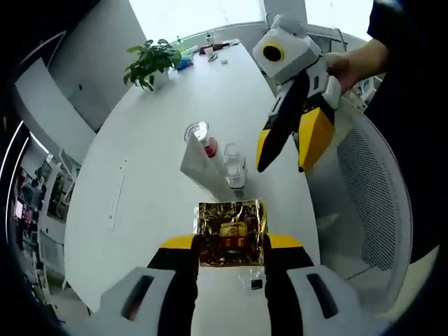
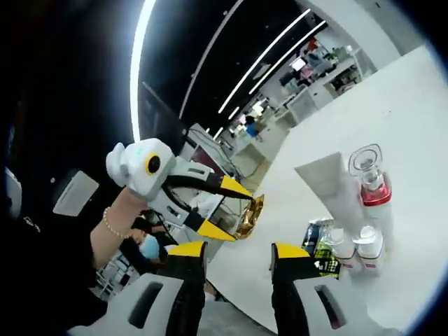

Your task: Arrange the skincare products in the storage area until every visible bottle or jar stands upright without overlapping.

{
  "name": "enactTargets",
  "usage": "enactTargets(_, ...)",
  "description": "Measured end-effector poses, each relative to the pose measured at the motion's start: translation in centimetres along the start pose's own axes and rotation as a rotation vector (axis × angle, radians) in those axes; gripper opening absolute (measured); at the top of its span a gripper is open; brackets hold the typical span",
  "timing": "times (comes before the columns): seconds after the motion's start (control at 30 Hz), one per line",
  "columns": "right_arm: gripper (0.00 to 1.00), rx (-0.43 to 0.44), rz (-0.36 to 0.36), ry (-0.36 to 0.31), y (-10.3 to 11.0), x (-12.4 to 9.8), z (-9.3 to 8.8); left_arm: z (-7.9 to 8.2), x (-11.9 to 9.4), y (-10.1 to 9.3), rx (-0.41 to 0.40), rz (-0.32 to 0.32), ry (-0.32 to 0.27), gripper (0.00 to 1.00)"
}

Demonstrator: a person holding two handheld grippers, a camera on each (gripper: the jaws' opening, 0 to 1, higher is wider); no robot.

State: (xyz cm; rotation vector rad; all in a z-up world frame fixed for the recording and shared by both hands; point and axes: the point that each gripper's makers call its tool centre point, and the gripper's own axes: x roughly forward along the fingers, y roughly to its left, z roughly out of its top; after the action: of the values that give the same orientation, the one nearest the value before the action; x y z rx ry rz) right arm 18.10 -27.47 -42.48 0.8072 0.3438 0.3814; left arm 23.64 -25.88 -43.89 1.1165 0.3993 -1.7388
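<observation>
Gold packet (image 1: 232, 234) gripped in left claw (image 1: 232, 260) — right claw (image 1: 283, 164) raised above table (image 1: 140, 203), parted, empty.

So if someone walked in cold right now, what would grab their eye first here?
Probably the shiny gold packet clamped between the left gripper jaws, low over the white table. Next, the right gripper hanging open in the air above the table's right edge, beside the small cluster of skincare bottles standing mid-table.

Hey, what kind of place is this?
Probably an office: a long white table with a potted plant, a mesh office chair, and desks with monitors under ceiling strip lights.
</observation>
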Motion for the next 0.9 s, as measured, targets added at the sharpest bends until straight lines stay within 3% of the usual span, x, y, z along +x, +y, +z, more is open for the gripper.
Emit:
enactTargets(0.43, 0.32, 0.103, 0.019, 0.024, -0.7, 2.7, -0.6, 2.1, -0.3, -1.7, 0.041, -0.025, -0.039, 0.36)
enactTargets(0.67, 0.03, 0.182, 0.043, 0.006, -0.4, 3.0, -0.2, 2.7, -0.4, -1.9, 0.03, -0.043, -0.074, 0.36)
enactTargets(0.9, 0.0, 0.21, 0.037, -0.027, -0.2, 2.8, -0.4, 2.3, -0.3, -1.9, 0.003, -0.047, -0.098, 0.36)
